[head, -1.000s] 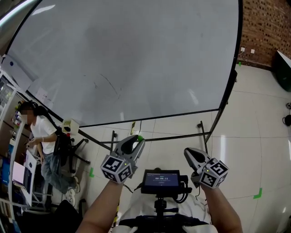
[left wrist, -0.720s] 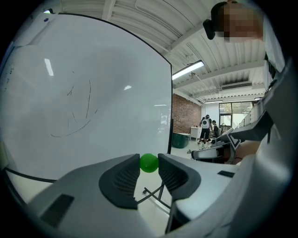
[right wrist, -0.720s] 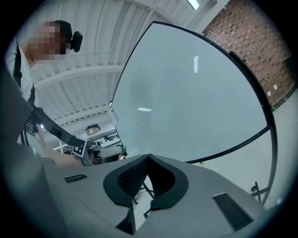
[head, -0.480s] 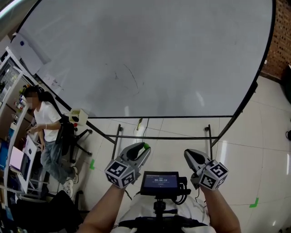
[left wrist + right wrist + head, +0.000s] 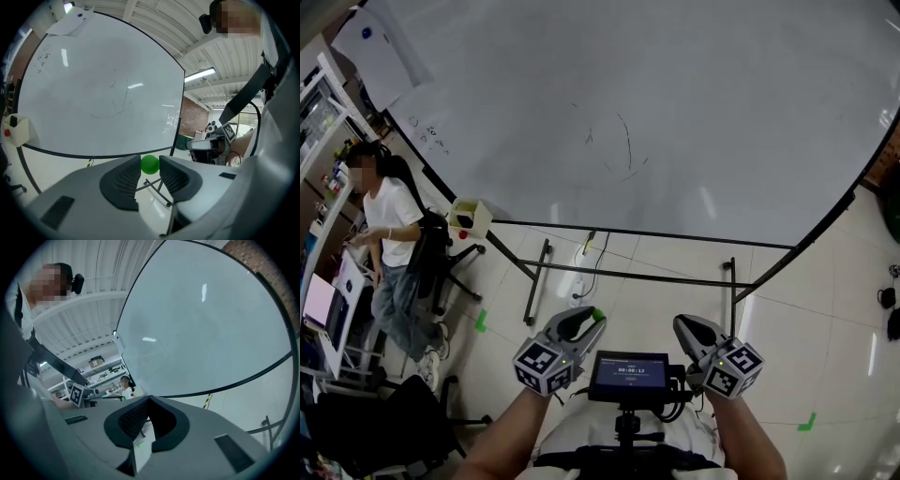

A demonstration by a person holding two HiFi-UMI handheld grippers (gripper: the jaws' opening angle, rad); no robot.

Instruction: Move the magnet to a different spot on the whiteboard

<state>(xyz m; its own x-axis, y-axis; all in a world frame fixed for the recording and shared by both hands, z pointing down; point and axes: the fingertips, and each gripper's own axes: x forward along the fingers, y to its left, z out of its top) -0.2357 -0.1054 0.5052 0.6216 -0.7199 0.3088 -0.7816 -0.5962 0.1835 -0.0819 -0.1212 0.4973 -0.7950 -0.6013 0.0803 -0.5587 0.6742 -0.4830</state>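
Note:
A small round green magnet (image 5: 150,164) sits between the tips of my left gripper (image 5: 150,169), which is shut on it. In the head view the left gripper (image 5: 587,321) hangs low, in front of my body, with the magnet (image 5: 597,313) at its tip, well short of the whiteboard (image 5: 694,112). My right gripper (image 5: 680,324) is level with it at the right, its jaws shut with nothing between them (image 5: 149,399). The whiteboard (image 5: 93,70) is wide and pale, with faint pen marks (image 5: 619,150) near its middle.
A sheet of paper (image 5: 380,47) is pinned at the board's upper left. A small box (image 5: 469,217) hangs at the board's lower left corner. A person (image 5: 384,234) stands at the left beside a chair. The board's stand legs (image 5: 536,281) cross the tiled floor.
The view has swung, so the whiteboard now fills more of the frame and its pen marks sit further right. Both grippers appear lower, with the left still on the magnet.

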